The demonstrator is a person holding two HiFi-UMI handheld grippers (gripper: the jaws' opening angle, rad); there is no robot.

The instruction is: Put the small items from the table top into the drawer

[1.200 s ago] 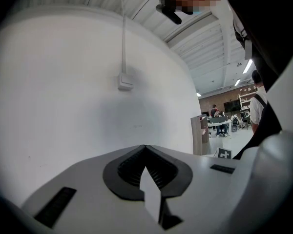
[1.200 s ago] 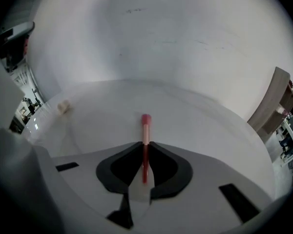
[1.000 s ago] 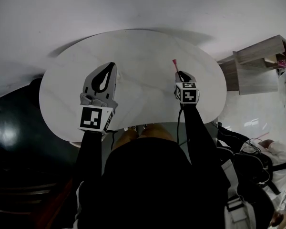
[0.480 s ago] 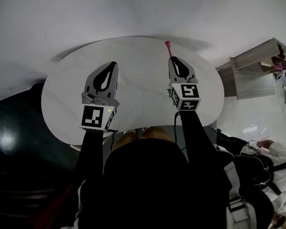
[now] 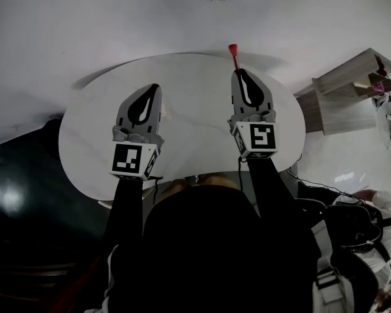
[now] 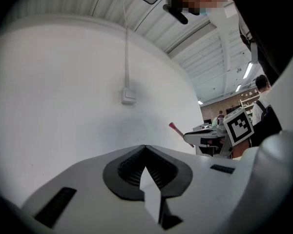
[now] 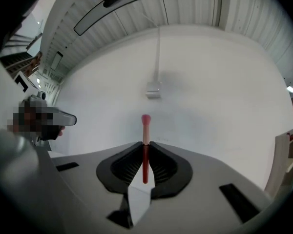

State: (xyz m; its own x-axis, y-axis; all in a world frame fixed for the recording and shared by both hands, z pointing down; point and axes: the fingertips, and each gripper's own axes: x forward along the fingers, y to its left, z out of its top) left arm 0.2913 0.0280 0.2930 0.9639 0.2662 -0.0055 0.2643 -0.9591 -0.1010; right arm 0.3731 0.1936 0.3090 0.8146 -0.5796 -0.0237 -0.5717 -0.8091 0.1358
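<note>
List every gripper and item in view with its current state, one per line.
left gripper: shut, nothing between its jaws.
right gripper: shut on the red stick.
red stick: clamped between the right jaws, head sticking out past the tips.

Head cam above table point(image 5: 189, 109) (others level)

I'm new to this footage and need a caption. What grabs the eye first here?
A slim red stick juts from the right hand-held gripper, clamped between its jaws over the round white table. The left hand-held gripper beside it is shut and empty.
</note>
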